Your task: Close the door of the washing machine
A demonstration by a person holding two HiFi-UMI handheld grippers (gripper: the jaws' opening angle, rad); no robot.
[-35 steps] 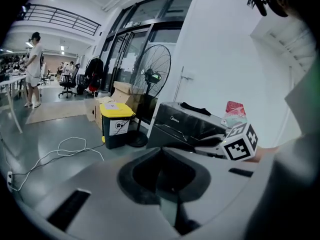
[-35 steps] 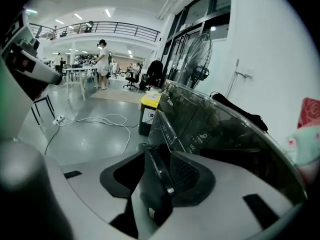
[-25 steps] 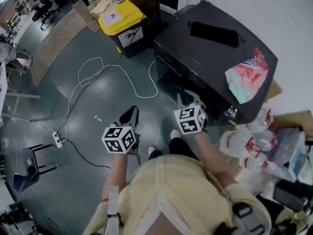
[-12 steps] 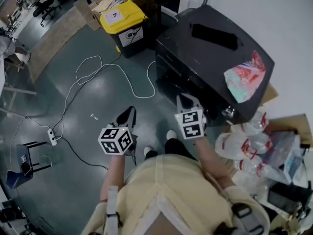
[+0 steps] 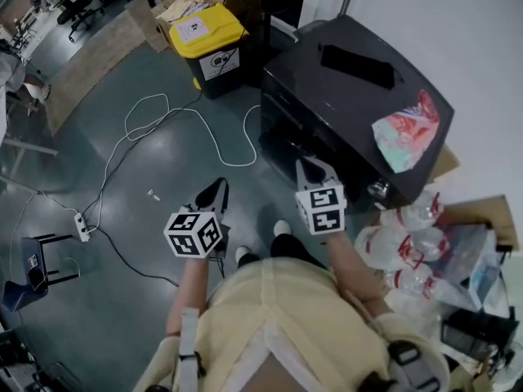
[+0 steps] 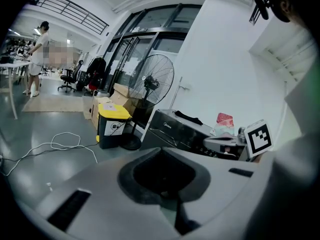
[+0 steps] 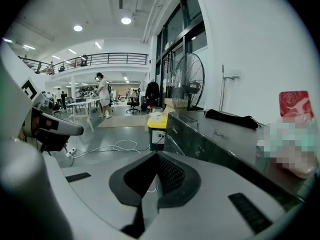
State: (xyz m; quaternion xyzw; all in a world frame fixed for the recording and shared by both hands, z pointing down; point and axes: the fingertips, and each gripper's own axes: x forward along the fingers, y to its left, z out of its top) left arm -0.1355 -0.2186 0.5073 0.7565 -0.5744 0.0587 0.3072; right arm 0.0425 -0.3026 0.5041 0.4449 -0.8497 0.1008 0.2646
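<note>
The black washing machine (image 5: 351,80) stands at the upper right of the head view, its dark front (image 5: 298,129) turned toward the floor space. The front (image 7: 200,144) looks flush, with no door swung out. My right gripper (image 5: 313,170) hangs just in front of that face with its jaws shut on nothing. My left gripper (image 5: 214,193) is further left over the bare floor, also shut and empty. The left gripper view shows the machine (image 6: 185,131) and the right gripper's marker cube (image 6: 259,138).
A black cloth (image 5: 358,62) and a red-and-white packet (image 5: 402,133) lie on the machine's top. A yellow-lidded bin (image 5: 204,43) stands to its left, and a white cable (image 5: 163,117) runs over the floor to a power strip (image 5: 80,225). Bagged plastic bottles (image 5: 409,243) crowd the right.
My right gripper has lifted a little in front of the machine. The left gripper has hardly moved.
</note>
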